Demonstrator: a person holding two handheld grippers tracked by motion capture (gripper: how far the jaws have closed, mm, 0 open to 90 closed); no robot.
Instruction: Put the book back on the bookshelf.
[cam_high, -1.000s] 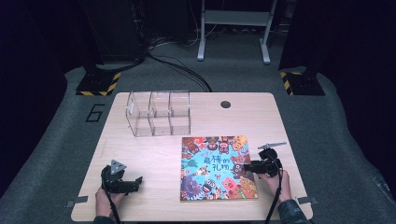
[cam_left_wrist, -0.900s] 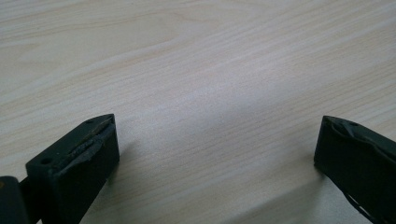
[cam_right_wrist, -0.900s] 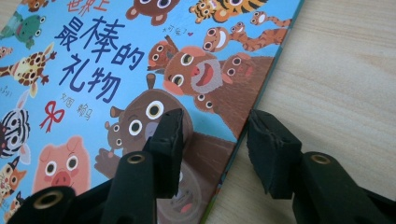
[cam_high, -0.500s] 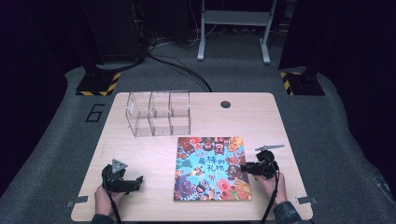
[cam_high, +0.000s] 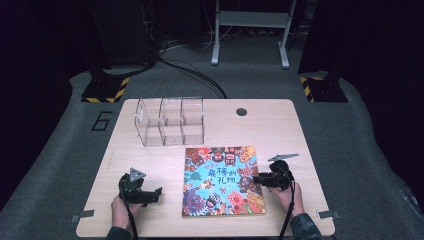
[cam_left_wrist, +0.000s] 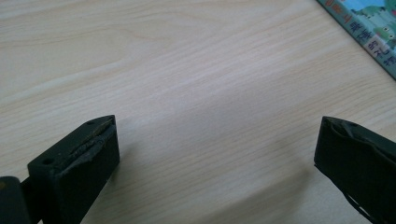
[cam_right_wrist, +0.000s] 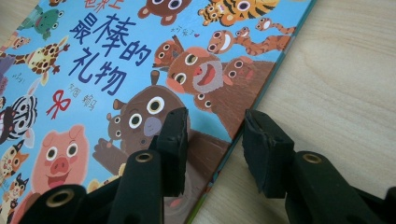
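Note:
A colourful picture book (cam_high: 222, 180) lies flat on the wooden table (cam_high: 150, 160), right of centre. My right gripper (cam_high: 257, 178) rests at the book's right edge. In the right gripper view the book (cam_right_wrist: 116, 70) has one jaw over its cover and the other just off its edge above the wood. The right gripper (cam_right_wrist: 215, 121) is shut down to a narrow gap, with nothing visibly pinched. My left gripper (cam_high: 156, 194) sits low near the front left, open wide over bare wood (cam_left_wrist: 215, 126), pointing toward the book's corner (cam_left_wrist: 369, 28).
A clear acrylic organizer (cam_high: 170, 122) with three compartments stands at the back left of the table. A round cable hole (cam_high: 242, 111) sits near the far edge. The front table edge is close behind both hands.
The book has slid a little to the left along with my right gripper. My left gripper has shifted slightly to the right.

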